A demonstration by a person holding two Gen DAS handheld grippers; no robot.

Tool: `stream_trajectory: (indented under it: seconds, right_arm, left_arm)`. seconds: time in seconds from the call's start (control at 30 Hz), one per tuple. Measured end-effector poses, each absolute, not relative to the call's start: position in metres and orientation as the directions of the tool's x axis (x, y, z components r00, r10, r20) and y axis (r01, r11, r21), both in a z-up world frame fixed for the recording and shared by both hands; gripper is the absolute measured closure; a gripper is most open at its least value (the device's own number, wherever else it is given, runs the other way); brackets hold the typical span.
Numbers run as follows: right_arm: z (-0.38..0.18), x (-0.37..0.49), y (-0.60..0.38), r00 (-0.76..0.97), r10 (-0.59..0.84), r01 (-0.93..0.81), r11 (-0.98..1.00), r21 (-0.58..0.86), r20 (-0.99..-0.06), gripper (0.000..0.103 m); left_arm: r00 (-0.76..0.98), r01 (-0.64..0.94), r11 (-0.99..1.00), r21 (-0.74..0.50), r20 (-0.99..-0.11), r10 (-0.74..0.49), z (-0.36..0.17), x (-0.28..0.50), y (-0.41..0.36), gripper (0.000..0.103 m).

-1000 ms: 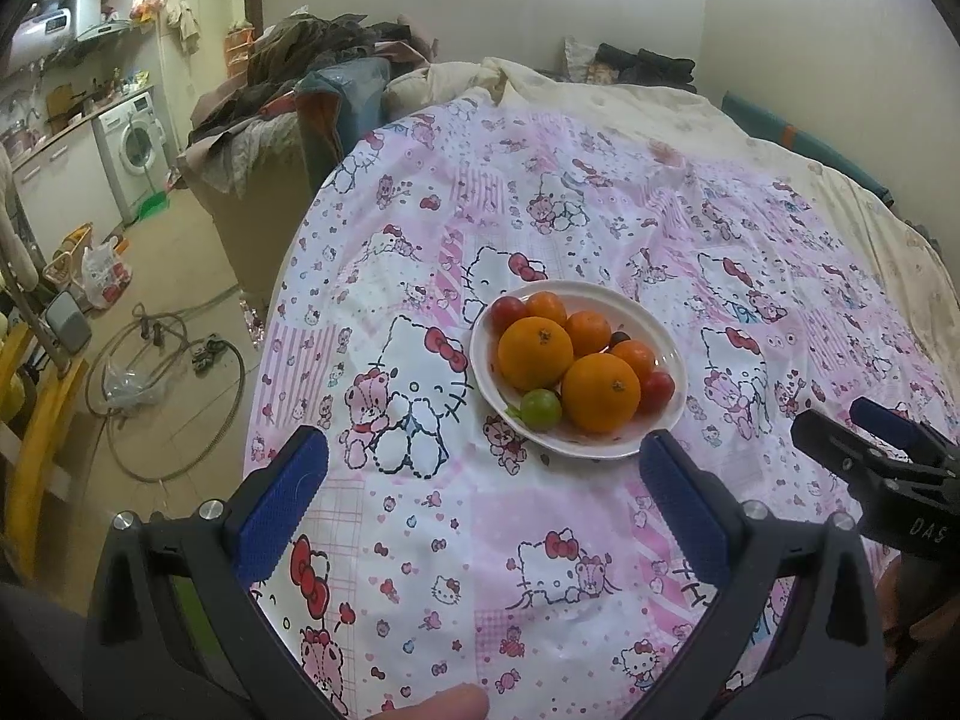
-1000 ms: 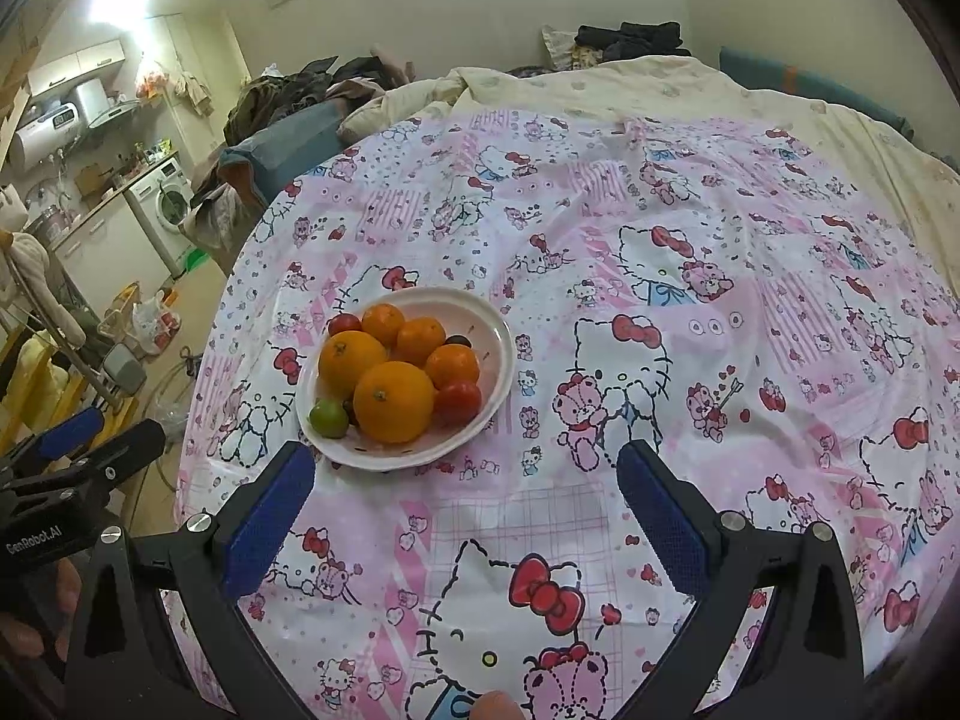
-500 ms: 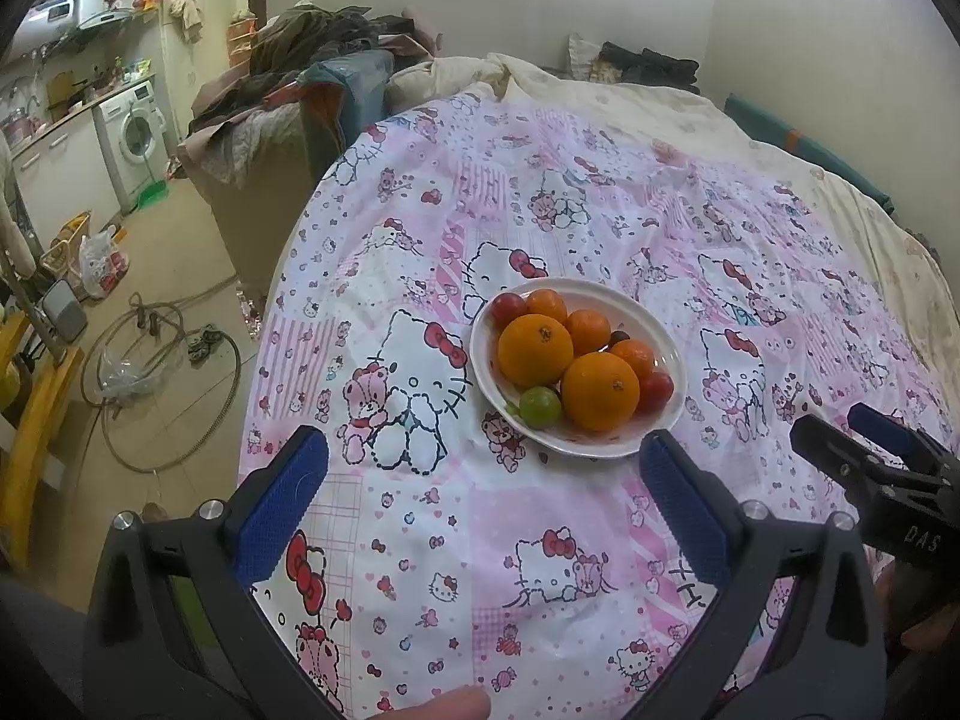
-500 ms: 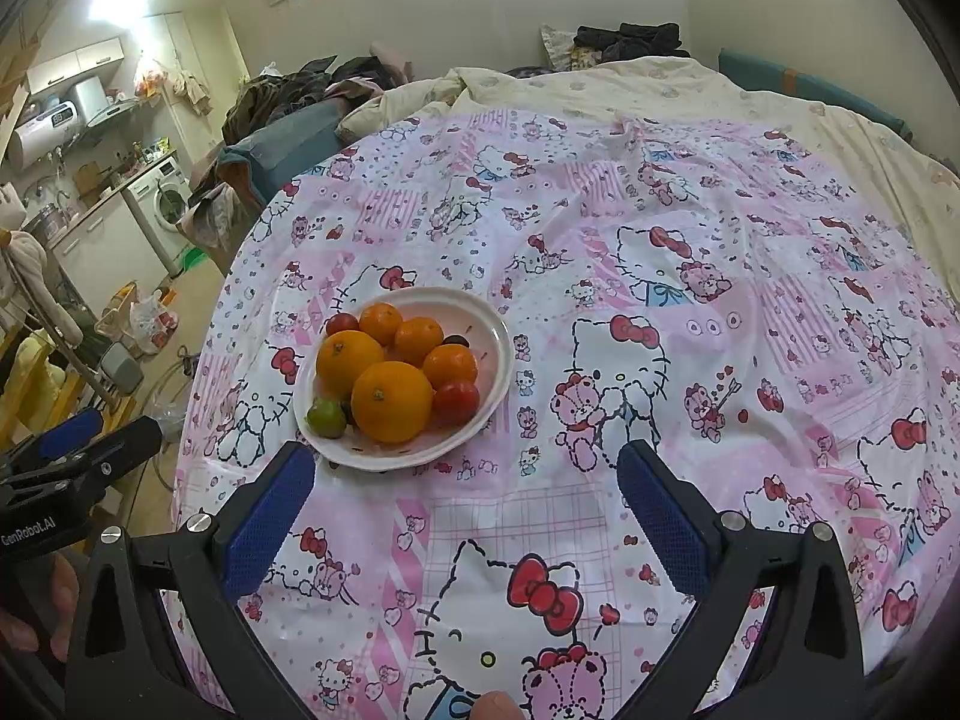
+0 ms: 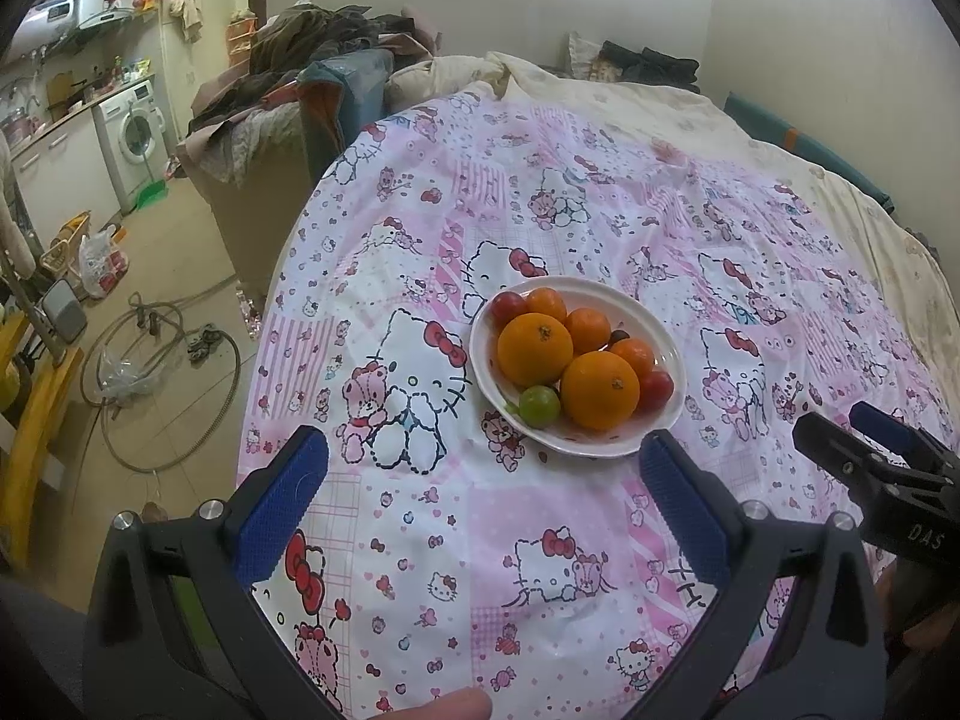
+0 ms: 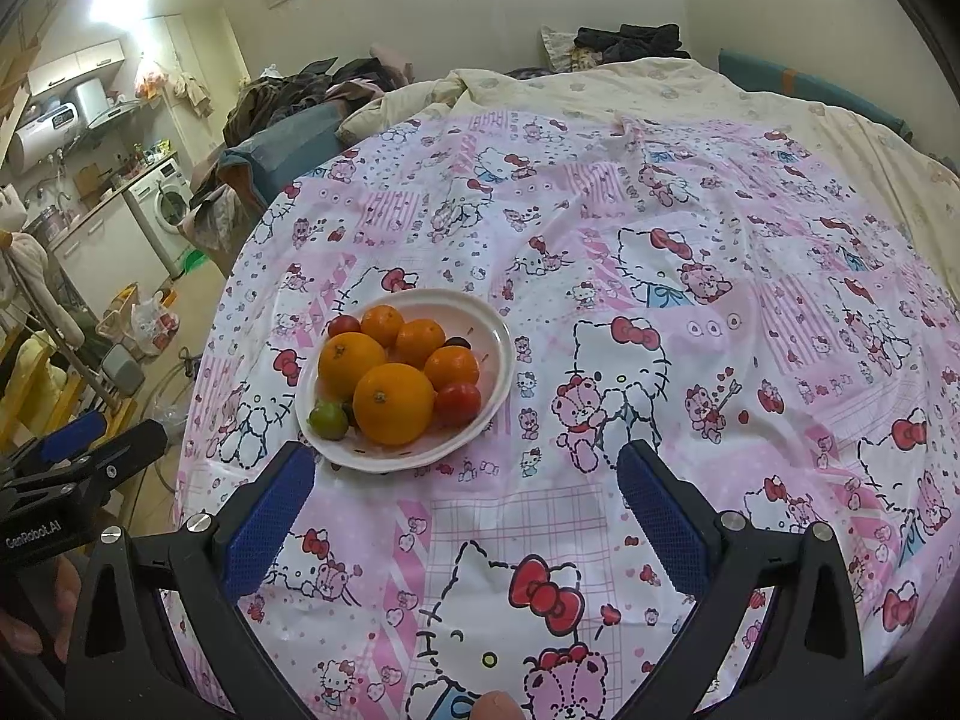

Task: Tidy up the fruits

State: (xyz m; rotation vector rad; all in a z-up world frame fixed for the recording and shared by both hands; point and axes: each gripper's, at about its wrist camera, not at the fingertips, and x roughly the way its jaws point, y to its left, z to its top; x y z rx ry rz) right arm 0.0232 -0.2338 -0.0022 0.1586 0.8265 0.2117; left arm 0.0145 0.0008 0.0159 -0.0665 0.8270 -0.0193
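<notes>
A white plate [image 5: 663, 330] sits on a pink Hello Kitty sheet; it also shows in the right wrist view [image 6: 501, 348]. It holds two large oranges [image 5: 599, 390] [image 6: 393, 403], several small tangerines [image 5: 588, 330], red tomatoes [image 5: 655, 390] and a green lime [image 5: 539, 405] [image 6: 328, 419]. My left gripper [image 5: 480, 483] is open and empty, just short of the plate's near rim. My right gripper [image 6: 465, 489] is open and empty, near the plate's right front. Each gripper shows at the edge of the other's view.
The sheet covers a bed [image 6: 660, 96] that runs to the far wall, with clothes piled at its head. To the left the bed edge drops to a floor with a hose [image 5: 156, 360], bags and a washing machine [image 5: 135, 132].
The left wrist view has tilted up slightly and shows more of the room; the plate and fruit stay put. The right gripper has hardly moved.
</notes>
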Motion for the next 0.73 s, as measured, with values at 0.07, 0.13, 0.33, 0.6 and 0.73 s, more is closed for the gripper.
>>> stream_trajectory:
  seconds: [0.07, 0.13, 0.33, 0.6, 0.73]
  right_arm:
    - [-0.0024, 0.0233, -0.234, 0.657, 0.253, -0.127, 0.966, 0.226, -0.71, 0.0]
    - [-0.0012, 0.0233, -0.2328, 0.657, 0.253, -0.126, 0.966, 0.227, -0.711, 0.0]
    - [-0.0008, 0.0235, -0.2328, 0.655, 0.254, -0.128, 0.965, 0.227, -0.711, 0.0]
    - [-0.0003, 0.0236, -0.232, 0.656, 0.254, -0.129, 0.965, 0.227, -0.71, 0.0]
    - [-0.0004, 0.0234, -0.2319, 0.656, 0.255, -0.128, 0.965, 0.228, -0.71, 0.0]
  left_arm:
    - [0.676, -0.01, 0.998, -0.067, -0.735, -0.043, 0.0159, 0.0145, 0.0012, 0.001]
    - [0.677, -0.008, 0.998, -0.068, -0.735, -0.045, 0.0159, 0.0145, 0.0011, 0.001]
    - [0.677, -0.009, 0.998, -0.068, -0.735, -0.044, 0.016, 0.0146, 0.0015, 0.001]
    - [0.675, -0.006, 0.998, -0.069, -0.737, -0.046, 0.0155, 0.0147, 0.0019, 0.001]
    - [0.678, -0.008, 0.997, -0.072, -0.733, -0.047, 0.0143, 0.0126, 0.0019, 0.001]
